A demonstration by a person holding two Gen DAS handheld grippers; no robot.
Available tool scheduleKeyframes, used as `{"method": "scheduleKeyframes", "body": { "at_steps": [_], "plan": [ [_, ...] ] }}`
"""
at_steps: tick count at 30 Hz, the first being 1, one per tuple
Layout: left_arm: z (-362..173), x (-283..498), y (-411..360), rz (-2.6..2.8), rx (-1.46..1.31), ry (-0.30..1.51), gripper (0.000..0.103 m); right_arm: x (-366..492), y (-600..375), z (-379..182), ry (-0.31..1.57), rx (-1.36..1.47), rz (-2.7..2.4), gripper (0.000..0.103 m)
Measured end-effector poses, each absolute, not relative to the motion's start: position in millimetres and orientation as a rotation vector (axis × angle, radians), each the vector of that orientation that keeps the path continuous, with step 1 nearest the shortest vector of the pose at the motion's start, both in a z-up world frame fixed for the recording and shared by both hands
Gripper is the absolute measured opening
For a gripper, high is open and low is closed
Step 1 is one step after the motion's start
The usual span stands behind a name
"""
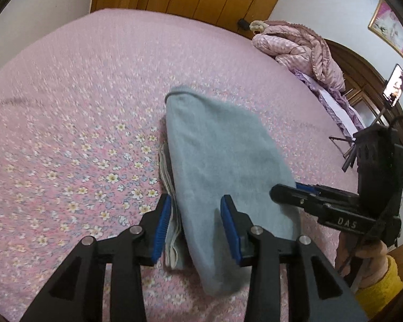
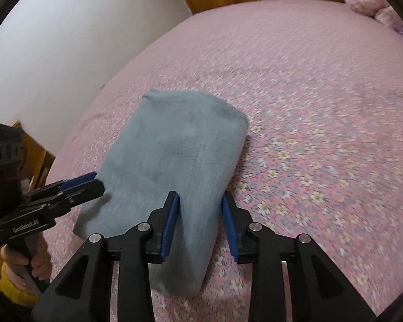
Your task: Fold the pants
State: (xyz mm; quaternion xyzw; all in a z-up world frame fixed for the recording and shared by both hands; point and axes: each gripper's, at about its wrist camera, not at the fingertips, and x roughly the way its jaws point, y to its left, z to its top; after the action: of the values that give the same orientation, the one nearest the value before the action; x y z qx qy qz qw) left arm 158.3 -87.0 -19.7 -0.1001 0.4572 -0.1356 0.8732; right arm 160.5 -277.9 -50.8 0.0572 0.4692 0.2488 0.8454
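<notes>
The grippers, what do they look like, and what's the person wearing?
Both the left gripper and the right gripper are black plastic with silver bolts and ribbed blue pads on the jaws. The right one carries white letters "DAS" and a black cable. The person wears a yellow sleeve.

From the left wrist view I read "DAS" in pale letters on the black body of the right gripper (image 1: 295, 187). From the right wrist view I see a pale printed word on the black body of the left gripper (image 2: 94, 181); it is too blurred to read with confidence. I find no other legible text.
</notes>
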Motion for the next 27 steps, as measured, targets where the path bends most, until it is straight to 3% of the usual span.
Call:
{"method": "scheduleKeyframes", "body": {
  "at_steps": [7, 11, 19, 27],
  "plan": [
    [-23, 128, -96, -0.240, -0.116, 0.964, 0.039, 114, -282, -41, 0.946, 0.121, 0.533, 0.033],
    [-40, 119, -97, -0.193, -0.076, 0.982, 0.033, 99, -273, -57, 0.973, 0.074, 0.513, 0.033],
    [-54, 116, -86, -0.190, -0.150, 1.006, 0.036, 99, -270, -73, 0.993, 0.096, 0.448, 0.041],
    [-51, 106, -74, -0.176, -0.186, 1.013, 0.037, 91, -271, -61, 0.983, 0.061, 0.418, 0.041]
  ]
}}
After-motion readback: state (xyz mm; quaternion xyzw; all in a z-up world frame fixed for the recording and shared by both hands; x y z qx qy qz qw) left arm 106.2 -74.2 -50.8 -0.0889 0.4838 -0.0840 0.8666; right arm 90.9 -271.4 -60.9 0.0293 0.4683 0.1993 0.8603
